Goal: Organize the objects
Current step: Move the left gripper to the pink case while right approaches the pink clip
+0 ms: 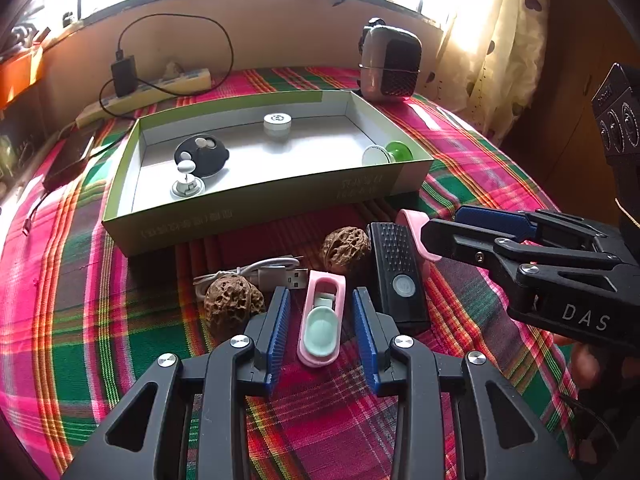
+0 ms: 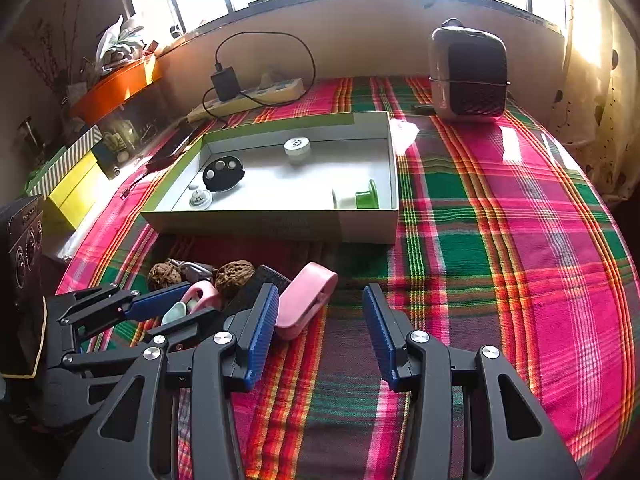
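While the left tool (image 1: pixel 320 312) is hovering low with its jaws spread, a pink case (image 1: pixel 322 318) with a mint insert is lying on the plaid cloth (image 1: pixel 100 320) between its blue pads (image 1: pixel 280 320), not pressed by either one. Just beside it are sitting two wrinkled walnuts (image 1: pixel 232 300), a white USB cable (image 1: pixel 276 270) and a black ridged device (image 1: pixel 400 276) with a round button. The right tool (image 2: pixel 320 320) is standing open too, nothing between its jaws, with a second pink case (image 2: pixel 306 300) lying just beside its left pad. White letters "DAS" are showing on the right tool's black body in the left wrist view. Behind the clutter, a green-edged cardboard box (image 1: pixel 256 208) is holding a black round item (image 1: pixel 202 154), a white puck (image 1: pixel 277 122), a green-and-white piece (image 1: pixel 390 154) and a small white knobbed thing (image 1: pixel 187 184). Faint print is running along the box's front wall, not readable. A power strip (image 1: pixel 156 90) is lying by the wall.
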The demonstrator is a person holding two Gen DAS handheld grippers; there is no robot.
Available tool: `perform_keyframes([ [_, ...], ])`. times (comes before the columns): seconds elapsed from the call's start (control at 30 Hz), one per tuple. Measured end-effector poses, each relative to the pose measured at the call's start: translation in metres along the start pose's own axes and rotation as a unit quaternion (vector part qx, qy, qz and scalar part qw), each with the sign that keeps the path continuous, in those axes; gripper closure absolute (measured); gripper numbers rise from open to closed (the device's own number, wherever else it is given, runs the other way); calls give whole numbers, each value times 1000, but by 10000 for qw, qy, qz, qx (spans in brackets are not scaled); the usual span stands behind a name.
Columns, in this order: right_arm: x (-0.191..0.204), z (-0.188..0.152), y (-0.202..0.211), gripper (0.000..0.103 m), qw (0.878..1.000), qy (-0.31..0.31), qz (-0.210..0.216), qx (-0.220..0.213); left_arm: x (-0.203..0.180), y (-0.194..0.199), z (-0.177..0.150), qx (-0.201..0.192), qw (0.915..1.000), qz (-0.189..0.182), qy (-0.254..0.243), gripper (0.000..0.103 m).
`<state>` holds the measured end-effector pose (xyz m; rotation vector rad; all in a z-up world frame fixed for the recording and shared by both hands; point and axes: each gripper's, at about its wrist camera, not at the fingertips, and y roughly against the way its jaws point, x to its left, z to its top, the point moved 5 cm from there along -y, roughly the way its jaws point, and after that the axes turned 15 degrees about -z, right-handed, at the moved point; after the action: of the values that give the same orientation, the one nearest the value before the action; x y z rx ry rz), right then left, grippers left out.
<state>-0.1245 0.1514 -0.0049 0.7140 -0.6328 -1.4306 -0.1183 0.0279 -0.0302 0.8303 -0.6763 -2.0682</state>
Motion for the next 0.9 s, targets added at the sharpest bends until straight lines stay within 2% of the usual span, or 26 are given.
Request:
perform_keyframes([
  [0.07, 4, -1, -4, 57, 9999, 91, -30, 39, 0, 0, 0, -14, 10000, -41, 33, 73],
  [0.1, 6, -2, -5, 55, 9999, 123, -53, 19, 1, 0, 0, -21, 10000, -59, 51, 73],
  [0.13, 6, -2, -6, 49, 9999, 149, -78, 30, 1, 0, 0, -24, 10000, -66, 61, 73],
  [0.2, 5, -3, -7, 45, 9997, 192, -162, 38, 0, 0, 0, -27, 10000, -71, 65, 73],
  [0.5, -11, -6, -12, 45, 9973, 265, -676, 134, 1, 0, 0, -21, 10000, -60, 56, 73],
  [0.77, -1, -8, -17, 45, 9977, 452, -460, 215, 2, 1, 0, -31, 9999, -83, 77, 73],
  [0.9, 2, -8, -22, 45, 9969, 519, -544, 220, 2, 1, 1, -31, 9999, -82, 78, 73],
])
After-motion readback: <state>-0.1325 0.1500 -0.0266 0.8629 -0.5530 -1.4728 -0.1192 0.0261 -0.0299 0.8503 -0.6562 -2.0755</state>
